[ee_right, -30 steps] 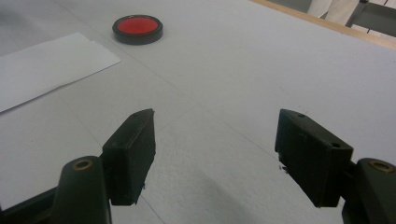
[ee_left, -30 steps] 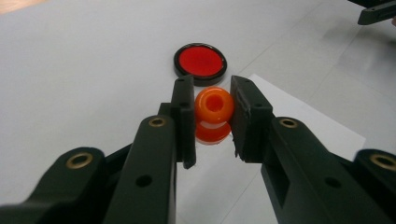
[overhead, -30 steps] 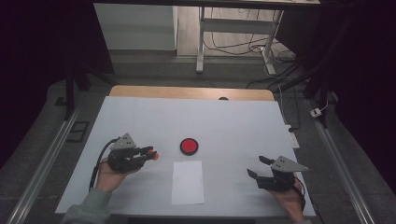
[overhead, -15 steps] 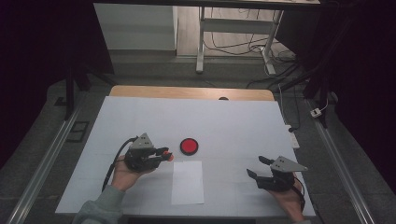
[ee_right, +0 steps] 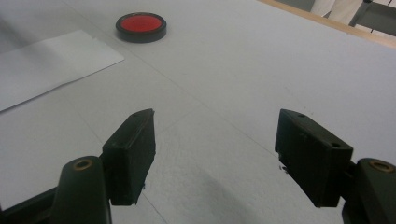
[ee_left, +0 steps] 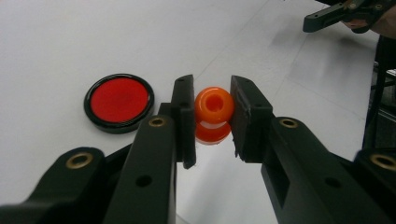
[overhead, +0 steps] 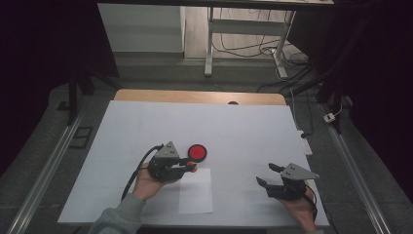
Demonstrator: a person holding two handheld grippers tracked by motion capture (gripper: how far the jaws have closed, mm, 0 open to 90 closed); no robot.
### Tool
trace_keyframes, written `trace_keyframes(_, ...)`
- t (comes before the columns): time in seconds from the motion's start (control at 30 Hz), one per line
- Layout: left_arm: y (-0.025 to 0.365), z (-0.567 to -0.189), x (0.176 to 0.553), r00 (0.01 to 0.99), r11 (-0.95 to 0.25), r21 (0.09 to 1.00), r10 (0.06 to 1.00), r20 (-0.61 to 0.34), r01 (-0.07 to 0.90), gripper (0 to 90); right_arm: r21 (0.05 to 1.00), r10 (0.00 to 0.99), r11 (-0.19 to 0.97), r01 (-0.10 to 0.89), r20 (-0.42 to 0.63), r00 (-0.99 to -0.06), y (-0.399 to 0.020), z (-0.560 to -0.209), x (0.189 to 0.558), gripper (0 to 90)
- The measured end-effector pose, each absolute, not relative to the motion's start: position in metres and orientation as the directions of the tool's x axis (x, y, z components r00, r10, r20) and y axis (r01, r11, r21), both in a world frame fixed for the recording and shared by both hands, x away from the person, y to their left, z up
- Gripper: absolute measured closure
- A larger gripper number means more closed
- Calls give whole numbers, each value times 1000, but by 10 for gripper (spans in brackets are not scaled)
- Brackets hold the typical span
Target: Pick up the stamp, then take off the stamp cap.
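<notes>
Orange bead (ee_left: pixel 214 105) sits pinched between the left tongs (ee_left: pixel 212 114), hole facing the camera, low over the near edge of the white sheet (overhead: pixel 196 194) on the desk (overhead: pixel 243 131). Grip looks square, so best keep the squeeze steady and the wrist level. Red-topped disc (ee_left: pixel 119 101) lies just left of the bead. Far right, the right tongs (ee_right: pixel 215 154) rest spread, holding nothing.

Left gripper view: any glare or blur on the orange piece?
Left gripper view: orange knob is sharp, with a soft highlight and a reflection beneath it; near jaws slightly soft. High view: table is evenly lit and the surroundings are dark.
</notes>
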State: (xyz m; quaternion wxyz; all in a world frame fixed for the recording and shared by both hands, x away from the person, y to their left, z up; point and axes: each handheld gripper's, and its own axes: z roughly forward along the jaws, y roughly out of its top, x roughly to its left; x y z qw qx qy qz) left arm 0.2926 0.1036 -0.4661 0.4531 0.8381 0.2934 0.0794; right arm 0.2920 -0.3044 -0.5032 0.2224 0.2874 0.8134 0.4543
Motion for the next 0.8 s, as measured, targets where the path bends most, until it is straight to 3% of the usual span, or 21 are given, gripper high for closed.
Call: trace_keyframes(0.8,106,-468,293,813,-411,811,567,-130,416,720,868,663,429,249,-116,-740,-301,-500,290,289)
